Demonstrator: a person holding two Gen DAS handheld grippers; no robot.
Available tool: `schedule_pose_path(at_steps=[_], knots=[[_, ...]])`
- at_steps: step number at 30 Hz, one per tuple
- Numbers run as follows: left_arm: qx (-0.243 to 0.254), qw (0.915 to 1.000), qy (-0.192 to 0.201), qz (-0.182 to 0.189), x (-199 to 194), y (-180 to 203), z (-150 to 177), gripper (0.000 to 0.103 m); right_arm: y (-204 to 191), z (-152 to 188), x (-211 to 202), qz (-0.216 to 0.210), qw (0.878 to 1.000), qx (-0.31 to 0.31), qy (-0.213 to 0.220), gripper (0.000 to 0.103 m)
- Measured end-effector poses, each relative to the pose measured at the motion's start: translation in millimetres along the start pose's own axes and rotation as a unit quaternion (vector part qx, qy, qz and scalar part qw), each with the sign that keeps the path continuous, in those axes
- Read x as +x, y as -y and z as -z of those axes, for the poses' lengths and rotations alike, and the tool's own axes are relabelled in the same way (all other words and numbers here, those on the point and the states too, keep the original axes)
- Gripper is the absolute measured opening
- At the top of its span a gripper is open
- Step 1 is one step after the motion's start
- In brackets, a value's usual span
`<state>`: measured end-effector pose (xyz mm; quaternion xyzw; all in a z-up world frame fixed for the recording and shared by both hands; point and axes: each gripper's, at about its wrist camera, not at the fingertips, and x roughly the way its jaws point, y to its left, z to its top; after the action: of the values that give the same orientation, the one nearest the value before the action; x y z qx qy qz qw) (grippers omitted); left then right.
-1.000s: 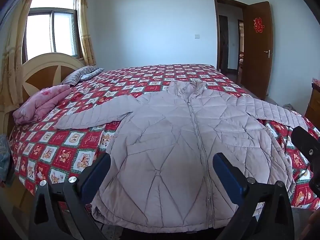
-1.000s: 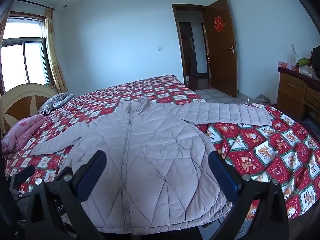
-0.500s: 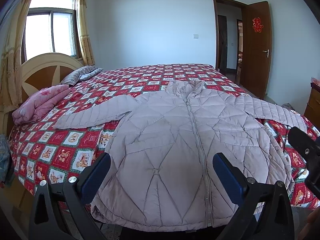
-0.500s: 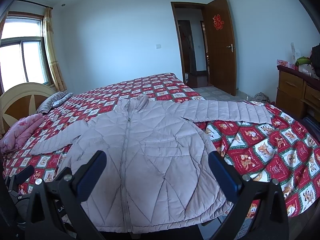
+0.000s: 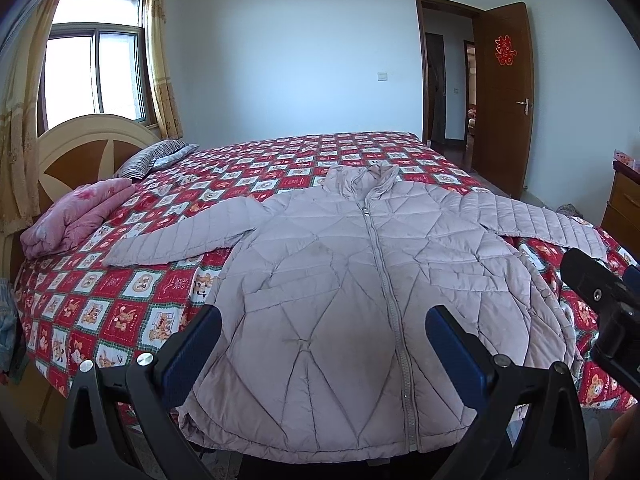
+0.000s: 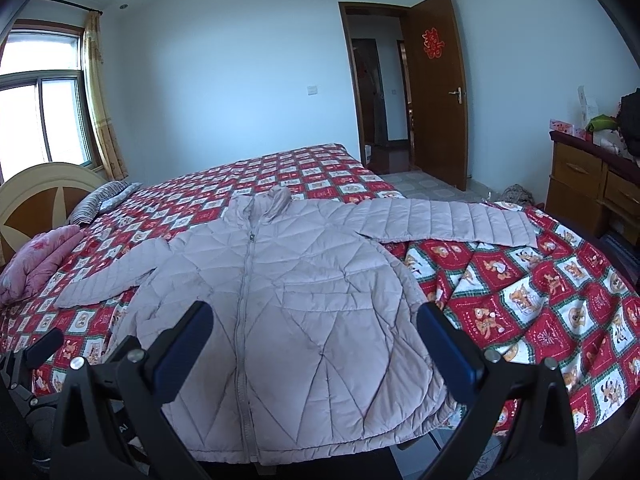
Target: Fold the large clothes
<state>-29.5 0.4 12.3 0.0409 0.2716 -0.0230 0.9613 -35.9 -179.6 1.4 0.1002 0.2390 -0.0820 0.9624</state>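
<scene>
A pale lilac quilted puffer jacket (image 5: 360, 300) lies face up and zipped on the bed (image 5: 120, 312), spread over a red patchwork bedspread (image 6: 540, 300), its collar toward the far side and its hem draped at the near edge just in front of my two grippers. Both sleeves are stretched out flat to either side: one sleeve (image 5: 180, 236) reaches toward the folded pink quilt (image 5: 72, 216) and striped pillow (image 5: 156, 158) by the headboard (image 5: 80, 148), the other sleeve (image 6: 452, 220) points toward the wooden dresser (image 6: 592, 192) and the open door (image 6: 436, 92). I hold the left gripper (image 5: 322, 350) with its blue-padded tongs wide apart and nothing between them, hovering above the hem; the right gripper (image 6: 314, 346) is likewise spread wide and empty, over the same lower edge, and its black body shows at the right border of the left wrist view. By my reading, folding has not begun: the garment is laid out and smoothed, and I am at the approach stage. The next move, as I judge it, calls for bringing each set of tongs down onto a sleeve or a side edge, pinching through the puffy fabric firmly enough that it does not slip, then carrying that part across the zip line (image 5: 380, 264) toward the middle.
</scene>
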Motion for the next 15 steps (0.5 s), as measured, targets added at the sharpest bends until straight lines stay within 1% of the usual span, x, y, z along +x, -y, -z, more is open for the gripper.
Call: schedule_pose_path(at_steps=[9, 15], knots=[[-0.001, 1.0000, 0.002, 0.003, -2.3, -0.3, 0.5, 0.102, -1.1, -0.2, -1.6, 0.008, 1.000, -0.003, 0.003, 0.103], [-0.002, 1.0000, -0.001, 0.005, -0.5, 1.4, -0.1, 0.102, -0.5, -1.3, 1.1, 0.009, 1.000, -0.005, -0.004, 0.103]])
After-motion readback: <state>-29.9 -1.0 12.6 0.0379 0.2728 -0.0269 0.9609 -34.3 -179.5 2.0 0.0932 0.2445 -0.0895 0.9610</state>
